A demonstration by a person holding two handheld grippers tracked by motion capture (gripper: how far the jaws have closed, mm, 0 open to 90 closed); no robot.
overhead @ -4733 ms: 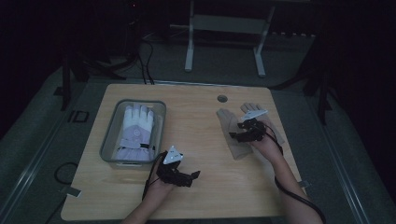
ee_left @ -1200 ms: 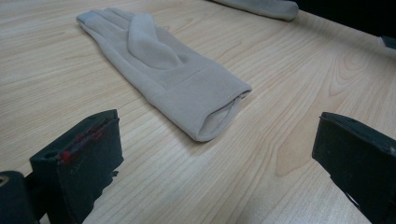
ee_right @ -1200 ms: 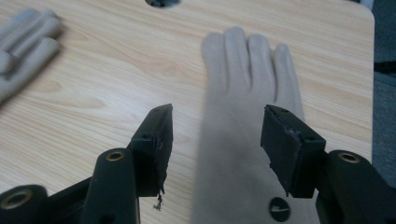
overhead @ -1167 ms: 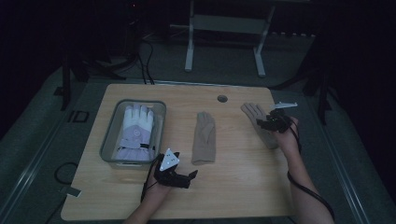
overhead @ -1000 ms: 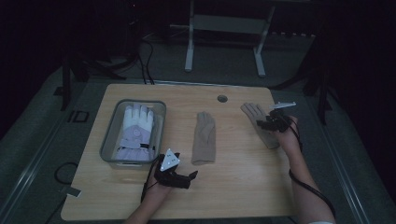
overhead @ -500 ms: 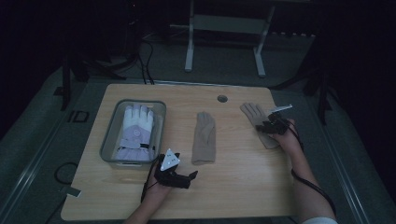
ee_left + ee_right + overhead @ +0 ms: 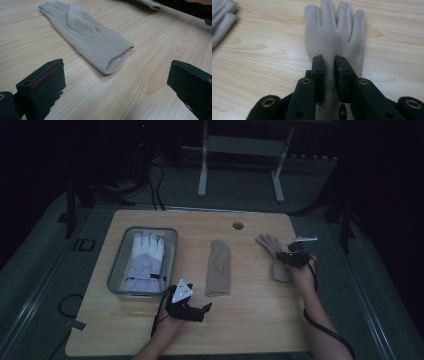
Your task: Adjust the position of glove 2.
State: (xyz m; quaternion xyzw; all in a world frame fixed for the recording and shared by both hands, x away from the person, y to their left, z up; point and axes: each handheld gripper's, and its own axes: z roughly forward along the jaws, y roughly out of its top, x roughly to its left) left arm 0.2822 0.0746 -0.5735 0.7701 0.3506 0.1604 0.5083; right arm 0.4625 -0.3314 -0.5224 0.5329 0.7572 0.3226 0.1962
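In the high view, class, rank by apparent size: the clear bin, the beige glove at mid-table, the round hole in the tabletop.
1. clear bin
2. beige glove
3. round hole

We see two beige knit gloves. The first glove (image 7: 274, 257) lies flat near the right edge of the table (image 7: 250, 330), fingers spread toward the far edge, with a pinched fold of fabric at its cuff end. The second glove (image 7: 219, 266) lies flat at the table's middle, fingers together, cuff open toward the near edge.
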